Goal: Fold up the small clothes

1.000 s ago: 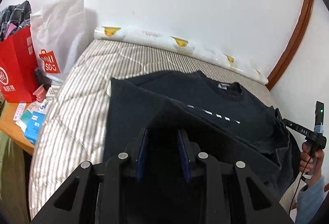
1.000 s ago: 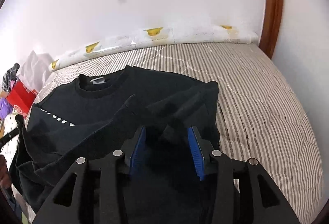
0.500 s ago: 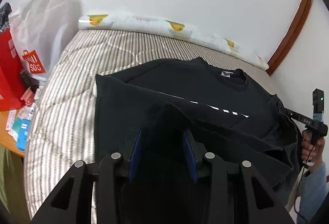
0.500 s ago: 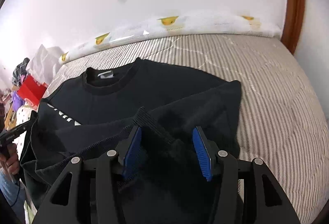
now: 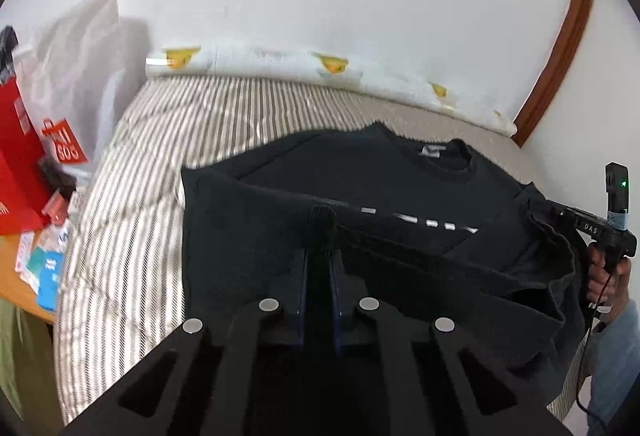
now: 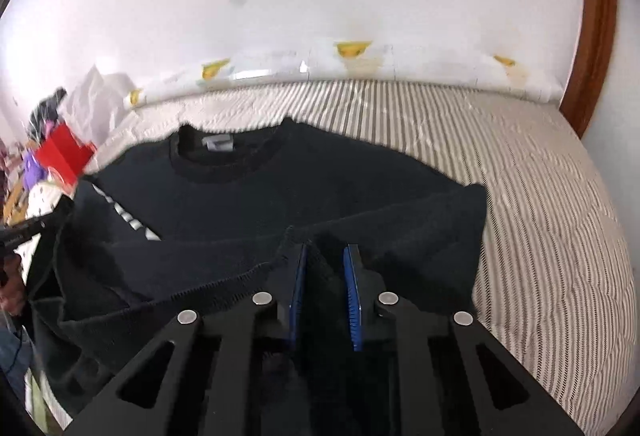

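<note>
A bed with a grey-and-cream striped quilted cover [image 5: 168, 171] fills both views, running up to a white wall and a rolled white pad printed with yellow ducks [image 6: 360, 59]. On it lies the black long-sleeved sweatshirt with white chest lettering [image 5: 380, 171], collar toward the wall and its lower half lifted off the quilt. I hold the ribbed hem at two places. My left tool [image 5: 319, 268] pinches a bunched ridge of hem between blue pads that stand narrow. My right tool [image 6: 325, 276] grips another fold with its pads a little wider, cloth packed between them.

A second ago both tools stood wider on the fabric, and the hem lay lower over the chest. Now both sets of pads have drawn in on the hem, and the fold has advanced toward the collar, covering more of the white lettering. In the left view only a few white dashes show above the raised edge. I judge the bottom-to-top fold about half carried, with both grips firm enough to take the hem on to the shoulders.

Beside the bed, a red paper bag [image 5: 18, 155] and a white shopping bag with a red logo [image 5: 76, 83] stand at the left edge, well apart from the garment.
</note>
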Tool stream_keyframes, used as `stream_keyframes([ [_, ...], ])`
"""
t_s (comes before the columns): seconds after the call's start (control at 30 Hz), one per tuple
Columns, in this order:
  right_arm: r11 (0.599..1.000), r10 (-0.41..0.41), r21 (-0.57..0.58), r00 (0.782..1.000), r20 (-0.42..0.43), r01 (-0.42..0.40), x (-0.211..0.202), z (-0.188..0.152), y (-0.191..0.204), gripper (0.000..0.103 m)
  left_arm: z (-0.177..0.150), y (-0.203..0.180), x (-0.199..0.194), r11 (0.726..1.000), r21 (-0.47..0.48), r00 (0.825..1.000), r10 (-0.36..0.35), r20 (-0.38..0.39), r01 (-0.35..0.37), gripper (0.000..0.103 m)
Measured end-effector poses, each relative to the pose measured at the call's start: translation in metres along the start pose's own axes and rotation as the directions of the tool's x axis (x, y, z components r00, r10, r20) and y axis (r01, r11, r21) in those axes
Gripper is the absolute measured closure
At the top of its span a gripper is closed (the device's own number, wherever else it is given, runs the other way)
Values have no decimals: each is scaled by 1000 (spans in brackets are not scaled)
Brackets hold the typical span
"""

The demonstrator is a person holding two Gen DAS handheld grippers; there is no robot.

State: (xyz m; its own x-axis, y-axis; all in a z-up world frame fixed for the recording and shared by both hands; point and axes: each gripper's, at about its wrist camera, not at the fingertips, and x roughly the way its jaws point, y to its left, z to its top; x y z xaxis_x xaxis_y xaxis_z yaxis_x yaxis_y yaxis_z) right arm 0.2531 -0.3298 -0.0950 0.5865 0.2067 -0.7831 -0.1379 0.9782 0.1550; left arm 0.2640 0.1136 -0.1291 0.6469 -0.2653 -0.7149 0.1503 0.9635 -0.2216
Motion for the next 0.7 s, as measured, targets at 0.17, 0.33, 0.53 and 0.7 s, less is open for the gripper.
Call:
stream_keyframes([
  [0.17,997,-55,66,994,98,49,-27,13,-18,88,13,16,-16,997,-77,997,18,71,-13,95],
  [0.33,987,-53,160,984,172,25,-40,31,-40,89,30,32,-18,988,-154,993,29,111,-12,95],
  [0.53,979,-72,202,977,201,30,-28,49,-43,89,50,32,-3,985,-174,989,42,140,-18,95],
  [0.7,976,-135,188,980,148,106,3,52,-44,89,56,29,19,985,-155,989,98,107,-81,95],
])
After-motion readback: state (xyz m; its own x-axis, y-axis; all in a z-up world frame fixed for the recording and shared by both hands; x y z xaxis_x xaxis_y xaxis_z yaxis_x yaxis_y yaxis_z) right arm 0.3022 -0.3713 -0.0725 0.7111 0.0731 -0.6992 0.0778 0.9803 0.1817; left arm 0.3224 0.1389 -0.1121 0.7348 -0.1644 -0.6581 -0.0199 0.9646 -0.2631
